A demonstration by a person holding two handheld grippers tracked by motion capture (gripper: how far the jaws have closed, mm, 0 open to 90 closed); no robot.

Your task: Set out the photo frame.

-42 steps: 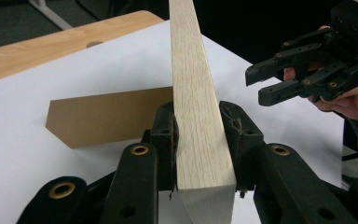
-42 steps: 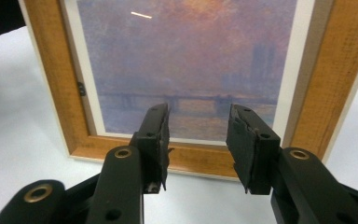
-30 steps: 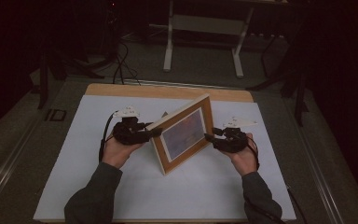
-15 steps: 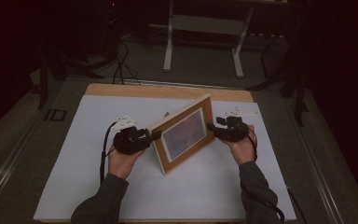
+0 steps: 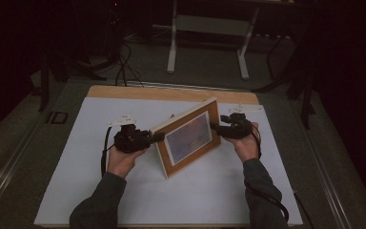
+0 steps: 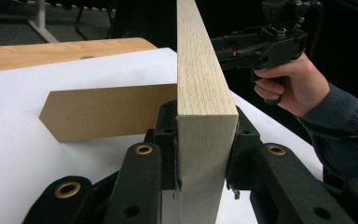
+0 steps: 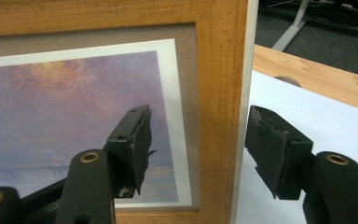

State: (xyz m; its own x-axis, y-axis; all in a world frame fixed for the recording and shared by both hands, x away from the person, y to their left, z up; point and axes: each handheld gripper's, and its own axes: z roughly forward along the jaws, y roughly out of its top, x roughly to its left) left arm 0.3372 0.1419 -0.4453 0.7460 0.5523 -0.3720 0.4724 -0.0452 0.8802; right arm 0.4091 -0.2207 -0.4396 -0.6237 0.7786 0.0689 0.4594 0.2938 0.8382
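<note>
High view: one wooden picture frame (image 5: 189,137) standing tilted on its lower edge on a white sheet (image 5: 90,191) that covers a table (image 5: 124,92); frame sits between the two grippers, one at each side edge

Left gripper (image 5: 156,137): held in the left hand (image 5: 122,161); jaws have just been closing and now clamp the frame's left side edge. Left gripper view: pale wood edge (image 6: 204,93) rises straight up between the pads (image 6: 171,154), both pressed against it; brown stand flap (image 6: 107,112) of the frame's back juts out left of the jaws, over the sheet (image 6: 37,158)

Right gripper (image 5: 214,127): held in the right hand (image 5: 246,145); jaws have just been opening and stand apart. Right gripper view: right rail of the frame (image 7: 219,93) lies between the pads, clear of both; left pad (image 7: 141,147) sits in front of the print (image 7: 70,116), a purple and orange sky; right pad (image 7: 266,140) hangs beyond the frame's outer edge, above the sheet (image 7: 298,107); bare table strip (image 7: 317,77) past it

Left gripper view, far side of frame: right gripper (image 6: 216,49) and its hand (image 6: 293,81), grey sleeve (image 6: 345,126) trailing
</note>
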